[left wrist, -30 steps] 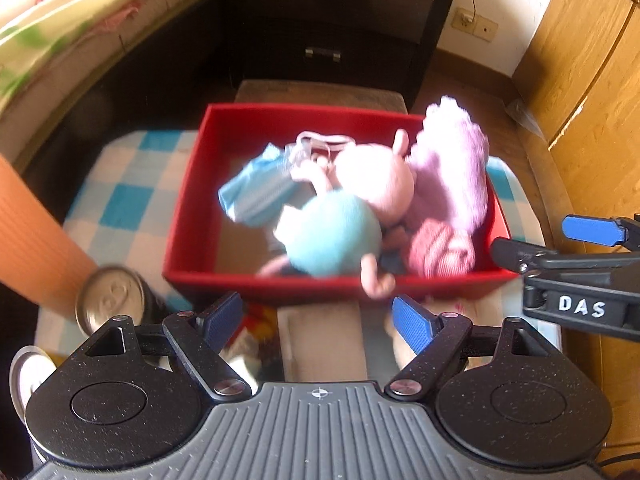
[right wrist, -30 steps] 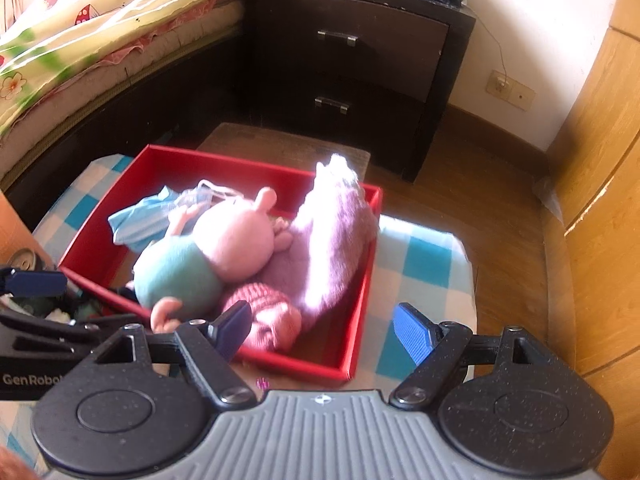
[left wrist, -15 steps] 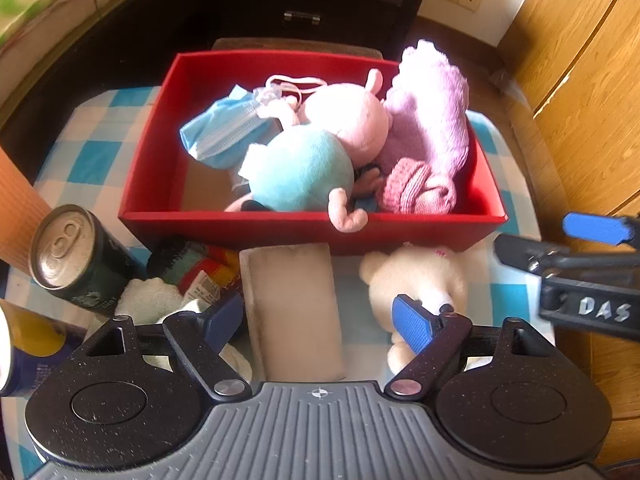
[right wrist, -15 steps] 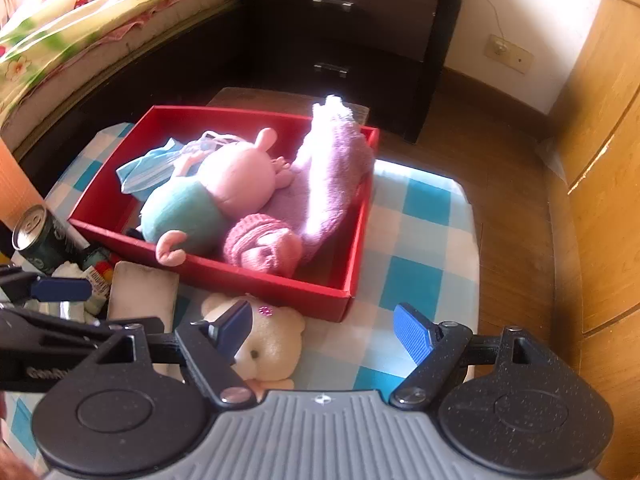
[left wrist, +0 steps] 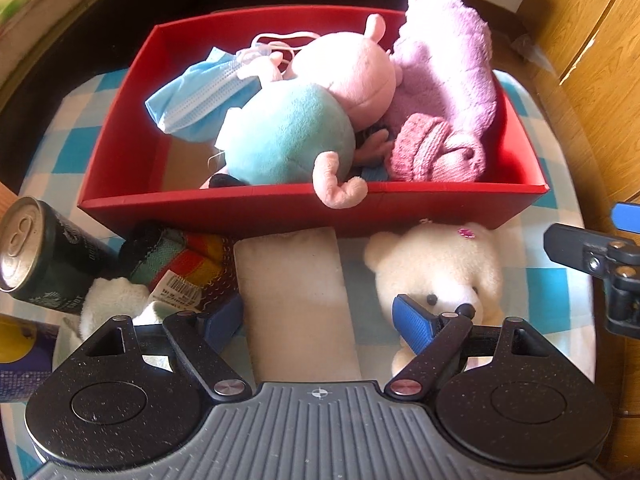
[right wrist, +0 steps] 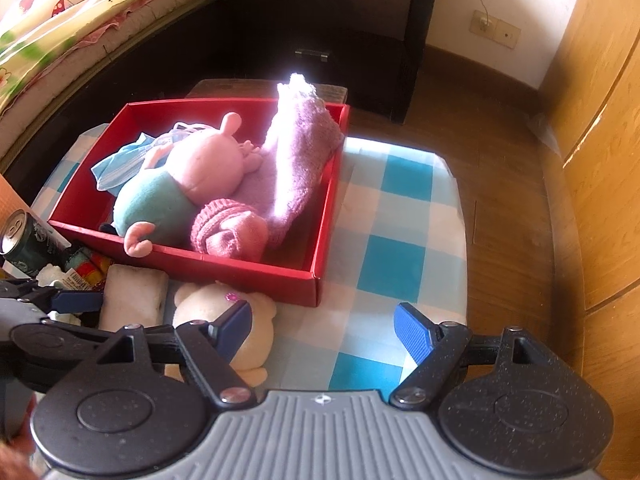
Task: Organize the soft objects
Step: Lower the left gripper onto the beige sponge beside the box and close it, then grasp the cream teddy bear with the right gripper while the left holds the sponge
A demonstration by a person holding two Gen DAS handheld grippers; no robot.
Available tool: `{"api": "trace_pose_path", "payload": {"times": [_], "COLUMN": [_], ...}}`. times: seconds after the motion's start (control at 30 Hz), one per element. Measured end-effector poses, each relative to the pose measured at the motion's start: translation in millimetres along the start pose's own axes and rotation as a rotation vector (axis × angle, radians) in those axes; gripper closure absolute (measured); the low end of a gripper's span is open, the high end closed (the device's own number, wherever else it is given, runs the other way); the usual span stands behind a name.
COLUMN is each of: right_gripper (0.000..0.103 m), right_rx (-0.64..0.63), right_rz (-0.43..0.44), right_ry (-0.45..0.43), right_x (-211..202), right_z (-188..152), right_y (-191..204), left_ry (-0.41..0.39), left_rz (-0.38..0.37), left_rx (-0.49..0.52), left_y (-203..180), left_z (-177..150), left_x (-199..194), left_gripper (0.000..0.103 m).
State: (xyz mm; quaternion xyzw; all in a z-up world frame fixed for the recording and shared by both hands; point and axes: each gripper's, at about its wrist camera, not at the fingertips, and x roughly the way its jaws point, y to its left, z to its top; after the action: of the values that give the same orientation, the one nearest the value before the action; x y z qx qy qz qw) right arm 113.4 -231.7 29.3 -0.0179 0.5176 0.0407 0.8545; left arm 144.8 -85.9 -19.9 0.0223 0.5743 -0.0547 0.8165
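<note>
A red box [left wrist: 280, 210] [right wrist: 240, 270] on the checked table holds a pink pig plush in a teal dress [left wrist: 304, 120] [right wrist: 188, 184], a purple plush [left wrist: 448, 64], a pink knitted item [left wrist: 432, 152] and a blue face mask [left wrist: 200, 96]. In front of the box lie a white sponge block [left wrist: 296, 300] [right wrist: 132, 296], a cream teddy bear [left wrist: 440, 272] [right wrist: 224, 316] and a striped sock [left wrist: 188, 260]. My left gripper [left wrist: 320, 324] is open over the sponge. My right gripper [right wrist: 324, 328] is open, its left finger over the teddy.
A dark drink can [left wrist: 36, 256] [right wrist: 24, 240] stands at the left table edge, with a white fluffy item [left wrist: 112, 300] beside it. A dark nightstand [right wrist: 340, 20], a bed [right wrist: 60, 20] and wooden doors [right wrist: 600, 120] surround the table.
Both grippers have drawn back and down from the box. The sponge, teddy and sock in front of it have come into view.
</note>
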Motion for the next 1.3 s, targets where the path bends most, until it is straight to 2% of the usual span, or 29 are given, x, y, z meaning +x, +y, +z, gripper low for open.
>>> {"api": "trace_pose_path", "payload": {"times": [0.3,0.4,0.47,0.5,0.7,0.9,1.0,1.1,1.3], "right_gripper": [0.046,0.046,0.046,0.046,0.045,0.045,0.038,0.038,0.035], "right_rx": [0.009,0.003,-0.011,-0.013,0.009,0.080,0.122,0.143,0.083], "right_rz": [0.024,0.032,0.029,0.030,0.042,0.077,0.102,0.143,0.180], "right_ry": [0.015,0.032,0.037,0.038,0.062,0.097,0.103,0.107,0.116], "right_x": [5.2,10.9,13.4,14.0,24.1,38.5,44.0,47.1,53.0], "right_z": [-0.4,-1.3,-2.2,-2.8,-3.2,-5.5,-5.1,-3.7,-1.9], "right_y": [1.3,6.9,11.4,12.7,13.8,13.5,16.4,23.4,53.6], "left_ry": [0.025,0.037,0.048,0.047,0.011,-0.048,-0.083,-0.124,-0.139], "left_rz": [0.008,0.019,0.018,0.021,0.026,0.062,0.080,0.114,0.118], "left_rx": [-0.049,-0.041,-0.026,-0.020,0.017,0.064,0.088,0.118,0.123], "left_y": [14.1,11.9,8.0,6.3,-1.0,1.3,1.2,2.1,15.1], "left_z": [1.8,-0.3,-2.1,-3.0,-8.9,-21.6,-28.2,-35.7,-43.5], "left_x": [7.7,13.2,18.8,20.5,10.6,-13.2,-27.3,-40.3,-47.0], "left_gripper": [0.025,0.032,0.040,0.040,0.044,0.044,0.044,0.044,0.044]}}
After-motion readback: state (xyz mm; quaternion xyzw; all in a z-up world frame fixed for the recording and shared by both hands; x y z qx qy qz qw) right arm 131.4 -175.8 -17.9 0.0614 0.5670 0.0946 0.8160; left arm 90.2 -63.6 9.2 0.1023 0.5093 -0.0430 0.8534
